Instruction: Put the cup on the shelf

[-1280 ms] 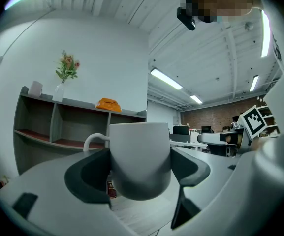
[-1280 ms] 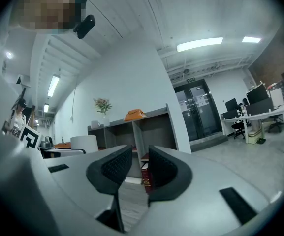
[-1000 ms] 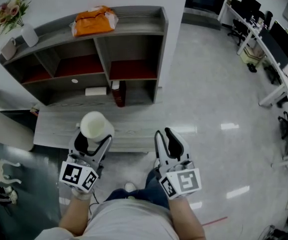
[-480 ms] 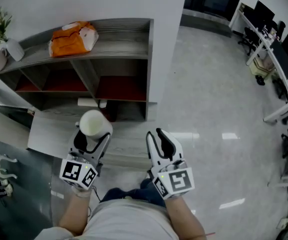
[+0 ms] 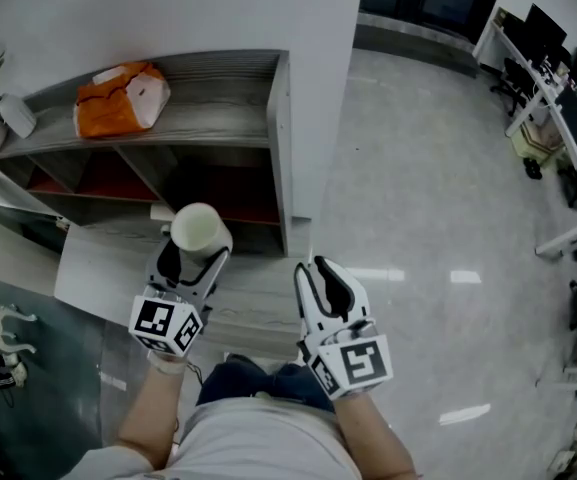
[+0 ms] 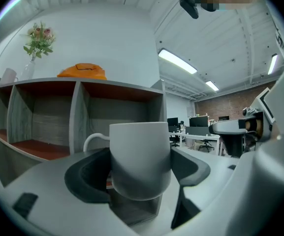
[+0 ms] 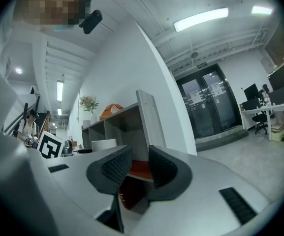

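Two tongs hover before the shelf [image 5: 218, 78]: left tongs [image 5: 194, 260] clenched on the upright white cup [image 5: 196, 226], right tongs [image 5: 320, 270] slightly parted, holding nothing

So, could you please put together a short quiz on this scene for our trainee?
1. True or false: the left gripper is shut on the cup.
2. What lies on the top board of the shelf? A: an orange bag. B: a laptop. C: a stack of plates.
3. Fill in the missing word: the jaws of the right gripper stand slightly apart and hold ____.
Key: 1 true; 2 A; 3 nothing.
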`<state>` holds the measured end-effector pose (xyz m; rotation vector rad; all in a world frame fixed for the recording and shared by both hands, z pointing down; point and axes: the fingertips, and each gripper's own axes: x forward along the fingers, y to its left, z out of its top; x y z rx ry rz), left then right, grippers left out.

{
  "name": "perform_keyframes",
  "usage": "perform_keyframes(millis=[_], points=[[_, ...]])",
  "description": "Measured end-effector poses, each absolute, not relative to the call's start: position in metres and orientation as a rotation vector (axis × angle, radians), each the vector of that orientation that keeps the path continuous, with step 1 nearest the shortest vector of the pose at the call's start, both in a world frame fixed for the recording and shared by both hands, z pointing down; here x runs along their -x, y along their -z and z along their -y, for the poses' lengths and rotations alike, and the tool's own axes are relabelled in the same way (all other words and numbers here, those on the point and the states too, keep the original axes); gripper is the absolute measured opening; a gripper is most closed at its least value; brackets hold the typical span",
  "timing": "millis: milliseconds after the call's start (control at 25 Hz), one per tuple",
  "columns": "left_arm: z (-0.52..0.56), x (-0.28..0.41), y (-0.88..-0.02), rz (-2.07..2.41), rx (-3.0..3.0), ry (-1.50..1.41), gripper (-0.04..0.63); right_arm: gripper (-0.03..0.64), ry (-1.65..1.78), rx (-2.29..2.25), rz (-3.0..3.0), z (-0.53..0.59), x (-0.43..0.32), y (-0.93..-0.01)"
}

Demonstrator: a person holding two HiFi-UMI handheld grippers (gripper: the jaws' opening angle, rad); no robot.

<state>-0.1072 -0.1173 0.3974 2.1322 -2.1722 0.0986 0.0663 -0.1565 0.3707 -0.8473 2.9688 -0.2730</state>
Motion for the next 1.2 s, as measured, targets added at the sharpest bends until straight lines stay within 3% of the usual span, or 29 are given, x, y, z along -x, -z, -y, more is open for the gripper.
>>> perform_keyframes(millis=[640,1200], points=[[0.22,0.119,-0.454,1.875,-2.347,-0.218,0.379,0.109,0.263,1.295,-2.868,0.173,-0.077,-0.384],[0.246,0.106,-0.478,1.806,-2.486,-0.353,0.379,0.109,0.275,1.499,-2.811,0.173,-0.08,-0.395]])
